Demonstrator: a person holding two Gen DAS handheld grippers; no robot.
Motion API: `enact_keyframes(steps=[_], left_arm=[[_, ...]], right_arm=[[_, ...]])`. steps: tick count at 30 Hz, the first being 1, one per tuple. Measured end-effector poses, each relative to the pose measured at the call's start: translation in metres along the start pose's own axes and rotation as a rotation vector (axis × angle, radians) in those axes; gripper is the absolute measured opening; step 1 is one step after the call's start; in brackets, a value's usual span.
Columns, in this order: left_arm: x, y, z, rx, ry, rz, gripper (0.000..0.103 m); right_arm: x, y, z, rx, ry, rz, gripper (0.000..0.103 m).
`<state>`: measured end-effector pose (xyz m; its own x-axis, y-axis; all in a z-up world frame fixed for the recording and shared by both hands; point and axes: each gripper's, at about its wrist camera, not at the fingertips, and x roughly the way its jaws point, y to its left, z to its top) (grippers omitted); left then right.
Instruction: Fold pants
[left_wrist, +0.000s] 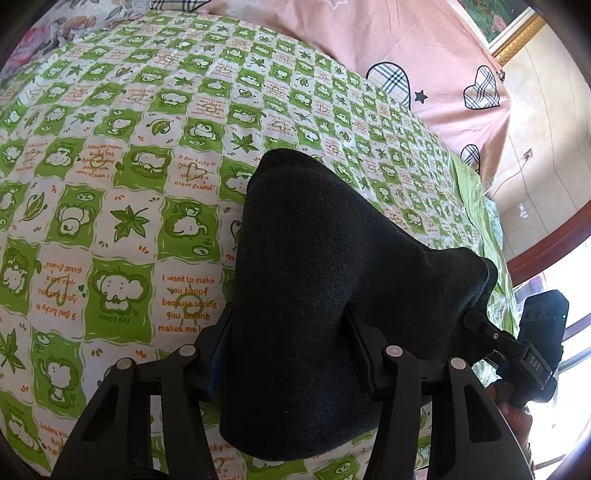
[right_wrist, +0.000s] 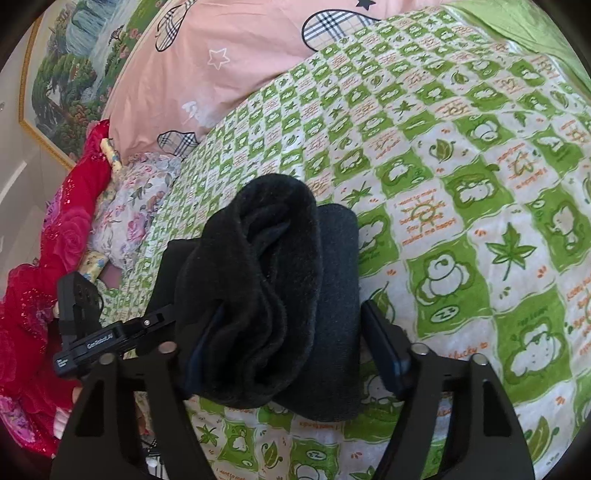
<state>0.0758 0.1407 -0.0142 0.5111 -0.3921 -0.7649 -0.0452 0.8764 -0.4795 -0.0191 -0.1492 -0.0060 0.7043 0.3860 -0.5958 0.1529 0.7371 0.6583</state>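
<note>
Black pants (left_wrist: 314, 240) lie as a thick folded bundle on the green-and-white checked bedsheet (left_wrist: 110, 184). My left gripper (left_wrist: 290, 317) straddles the near end of the bundle, and the cloth fills the whole gap, with both pads pressed into it. In the right wrist view the pants (right_wrist: 266, 266) show their rolled, fuzzy end. My right gripper (right_wrist: 291, 306) spans that end, its left pad sunk in the cloth and its right pad against the bundle's edge. Each gripper also shows in the other's view: the right gripper (left_wrist: 517, 343) and the left gripper (right_wrist: 92, 332).
A pink quilt (left_wrist: 406, 48) with plaid hearts lies along the far side of the bed. A red floral cloth (right_wrist: 44, 258) and a flowered pillow (right_wrist: 136, 206) are heaped at one end. A framed painting (right_wrist: 70, 74) hangs on the wall. The bed's edge drops off beyond a green sheet (left_wrist: 491, 229).
</note>
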Motion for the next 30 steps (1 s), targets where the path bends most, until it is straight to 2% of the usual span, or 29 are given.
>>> enact_keyframes(steps=[2,4,6,10,18,30], left_arm=[[0.000,0.002,-0.001,-0.012,0.002,-0.008,0.053],[-0.002,0.000,-0.001,-0.007,-0.005,-0.006,0.048],[-0.005,-0.005,-0.003,0.008,-0.017,0.004,0.039],[-0.012,-0.015,-0.003,0.039,-0.043,0.023,0.031],[-0.036,-0.020,0.000,0.042,-0.088,0.005,0.027],[-0.074,-0.009,0.004,0.030,-0.176,0.051,0.027]], right_arm=[[0.000,-0.001,0.000,-0.001,0.002,0.006,0.067],[0.000,0.001,-0.001,-0.009,0.002,0.008,0.058],[-0.002,0.006,-0.001,-0.031,0.000,0.010,0.054],[-0.006,0.016,0.000,-0.073,-0.010,0.018,0.046],[-0.015,0.036,0.006,-0.122,-0.043,0.049,0.043],[-0.003,0.067,0.014,-0.173,-0.029,0.098,0.043]])
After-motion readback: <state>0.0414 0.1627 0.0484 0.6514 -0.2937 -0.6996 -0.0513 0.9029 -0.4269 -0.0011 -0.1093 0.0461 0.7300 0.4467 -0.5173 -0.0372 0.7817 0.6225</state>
